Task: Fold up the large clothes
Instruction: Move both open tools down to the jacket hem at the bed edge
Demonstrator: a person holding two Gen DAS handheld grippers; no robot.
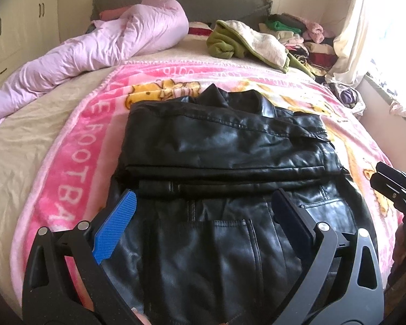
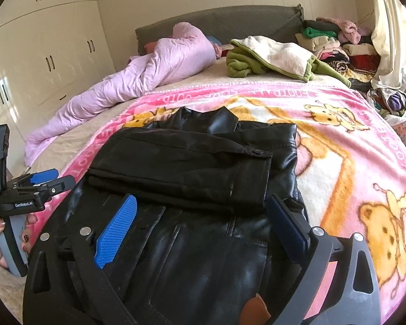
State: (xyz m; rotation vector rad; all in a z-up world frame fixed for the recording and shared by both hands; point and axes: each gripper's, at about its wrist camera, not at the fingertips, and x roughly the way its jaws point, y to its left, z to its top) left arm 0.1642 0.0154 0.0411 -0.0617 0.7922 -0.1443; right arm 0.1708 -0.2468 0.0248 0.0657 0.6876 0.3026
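Observation:
A black leather jacket lies on the pink cartoon blanket, its sleeves folded across the body. My left gripper is open above the jacket's lower part and holds nothing. My right gripper is also open and empty above the same jacket, near its folded sleeve. The right gripper shows at the right edge of the left wrist view. The left gripper shows at the left of the right wrist view, beside the jacket's left edge.
A crumpled lilac duvet lies at the far left of the bed. A green and cream fleece and a pile of folded clothes sit near the headboard. White wardrobes stand left; a curtain hangs right.

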